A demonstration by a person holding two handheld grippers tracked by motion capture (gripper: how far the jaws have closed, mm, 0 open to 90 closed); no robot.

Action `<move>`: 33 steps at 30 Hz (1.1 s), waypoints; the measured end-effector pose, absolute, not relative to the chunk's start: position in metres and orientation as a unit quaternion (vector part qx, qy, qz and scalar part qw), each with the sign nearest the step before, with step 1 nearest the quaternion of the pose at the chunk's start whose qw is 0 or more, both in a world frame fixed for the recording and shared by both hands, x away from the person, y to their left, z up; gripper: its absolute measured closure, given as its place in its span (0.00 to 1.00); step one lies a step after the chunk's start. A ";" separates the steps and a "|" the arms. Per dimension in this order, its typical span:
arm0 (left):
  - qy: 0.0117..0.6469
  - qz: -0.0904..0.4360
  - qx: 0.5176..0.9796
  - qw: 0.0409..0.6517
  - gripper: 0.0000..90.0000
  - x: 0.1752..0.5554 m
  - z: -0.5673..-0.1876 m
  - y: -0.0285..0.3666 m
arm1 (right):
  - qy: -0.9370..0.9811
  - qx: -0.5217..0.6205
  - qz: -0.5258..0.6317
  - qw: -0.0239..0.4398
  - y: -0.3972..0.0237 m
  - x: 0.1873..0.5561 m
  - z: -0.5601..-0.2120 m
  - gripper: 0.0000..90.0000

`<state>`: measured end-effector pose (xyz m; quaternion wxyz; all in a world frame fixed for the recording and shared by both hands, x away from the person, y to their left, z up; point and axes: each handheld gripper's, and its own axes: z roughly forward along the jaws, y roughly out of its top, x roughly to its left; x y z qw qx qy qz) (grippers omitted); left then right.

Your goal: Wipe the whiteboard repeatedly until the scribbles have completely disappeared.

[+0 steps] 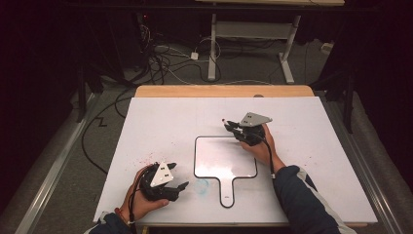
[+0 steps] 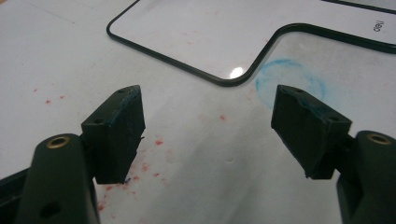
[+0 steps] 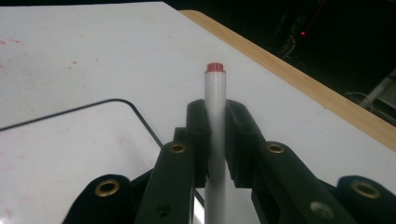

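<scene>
1. The right gripper (image 1: pixel 233 127) sits over the far right corner of the small whiteboard (image 1: pixel 219 158), held in the person's right hand (image 1: pixel 260 146).
2. In the right gripper view its jaws are clamped tight on a white marker (image 3: pixel 215 121), one pad on each side of the barrel.
3. The marker stands up between the jaws, its red end (image 3: pixel 215 67) clear above the pads; in the high view that red end (image 1: pixel 223 119) is a tiny dot, so whether it is a cap or a plug is hard to say.
4. The whiteboard lies flat near the middle of the white table top (image 1: pixel 165 122), a rounded panel with a thin black rim and a short handle pointing toward the person.
5. The left gripper (image 1: pixel 179 176) rests low at the near left of the table, in the person's left hand (image 1: pixel 139 197), just left of the handle.
6. Its jaws stand wide apart, nothing between them, as the left gripper view makes plain.
7. Past those open jaws lies a faint blue smudge (image 2: pixel 292 77) on the table top, right beside the curve where the whiteboard meets its handle.
8. Red specks (image 2: pixel 144 163) dot the table surface under and around the left gripper.
9. A wooden edge (image 1: pixel 224 90) of the table shows along the far side, beyond the white top.
10. The two grippers are well apart, the whiteboard lying between them.
</scene>
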<state>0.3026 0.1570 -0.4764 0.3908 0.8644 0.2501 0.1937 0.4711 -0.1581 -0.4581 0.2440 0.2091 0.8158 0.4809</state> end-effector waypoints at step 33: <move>0.250 0.193 0.863 0.394 0.28 0.301 -0.475 0.159 | 0.839 0.185 0.456 0.231 -0.133 0.473 -0.460 0.91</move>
